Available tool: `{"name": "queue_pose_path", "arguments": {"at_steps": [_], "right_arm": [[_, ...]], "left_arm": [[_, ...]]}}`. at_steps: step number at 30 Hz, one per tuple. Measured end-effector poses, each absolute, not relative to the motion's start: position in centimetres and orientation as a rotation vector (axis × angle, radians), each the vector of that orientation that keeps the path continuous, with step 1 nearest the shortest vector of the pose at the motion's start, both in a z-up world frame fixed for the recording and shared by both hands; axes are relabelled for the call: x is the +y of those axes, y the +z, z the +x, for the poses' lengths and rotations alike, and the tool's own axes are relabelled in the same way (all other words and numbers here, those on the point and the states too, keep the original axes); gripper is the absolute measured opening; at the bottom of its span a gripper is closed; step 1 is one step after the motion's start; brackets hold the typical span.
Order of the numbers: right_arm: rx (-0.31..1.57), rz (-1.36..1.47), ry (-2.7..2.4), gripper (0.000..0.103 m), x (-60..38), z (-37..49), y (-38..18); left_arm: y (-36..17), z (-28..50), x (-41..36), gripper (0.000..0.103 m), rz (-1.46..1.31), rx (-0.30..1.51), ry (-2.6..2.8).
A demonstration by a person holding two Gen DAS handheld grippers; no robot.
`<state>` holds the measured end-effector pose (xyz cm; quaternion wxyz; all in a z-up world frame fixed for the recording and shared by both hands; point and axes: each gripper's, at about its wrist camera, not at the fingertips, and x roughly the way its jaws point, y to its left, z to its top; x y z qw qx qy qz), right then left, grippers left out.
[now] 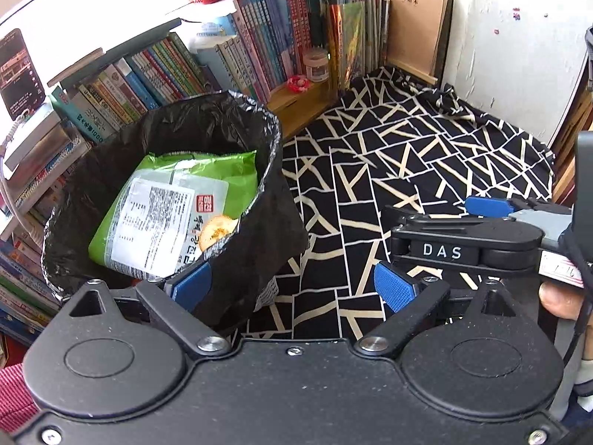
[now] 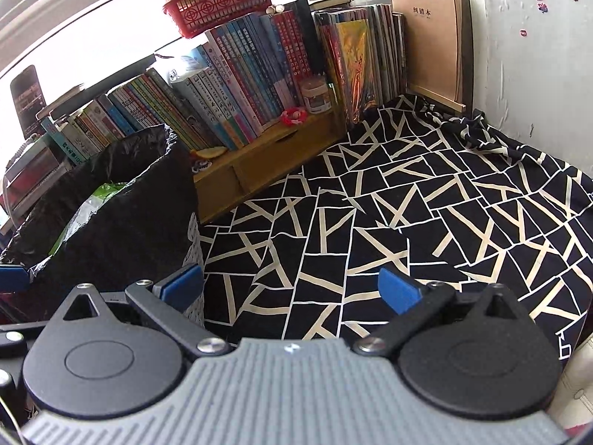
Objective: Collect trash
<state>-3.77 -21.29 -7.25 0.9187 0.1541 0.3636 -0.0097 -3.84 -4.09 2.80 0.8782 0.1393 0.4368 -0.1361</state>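
Black-and-cream patterned cloth [image 2: 407, 204] covers the tabletop. At its left edge stands a bin lined with a black bag [image 1: 166, 170], holding a green snack wrapper [image 1: 174, 211]. Both the left gripper [image 1: 292, 289] and right gripper [image 2: 292, 289] hover with jaws apart, empty.

Left black plastic claw [image 1: 292, 289] has blue ribbed pads and silver screws; a red-striped sleeve [image 1: 15, 393] shows. Right grey-ribbed claw [image 2: 292, 289] bears "DAS" lettering.
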Motion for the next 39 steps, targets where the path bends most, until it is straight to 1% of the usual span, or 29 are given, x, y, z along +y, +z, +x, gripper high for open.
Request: {"name": "queue_pose_path", "arguments": {"at_steps": [12, 19, 39], "right_arm": [[0.753, 0.327, -0.066, 0.103, -21.6, -4.7, -7.6], [0.762, 0.312, -0.056, 0.103, -21.2, -4.4, -7.7], [0.769, 0.257, -0.034, 0.103, -20.5, -3.8, -7.7]], "left_arm": [[0.8, -3.3, -4.1, 0.094, 0.268, 1.014, -0.277], [0.4, -2.7, -3.6, 0.094, 0.242, 1.041, -0.255], [0.2, -1.8, -3.1, 0.095, 0.217, 1.054, -0.218]]}}
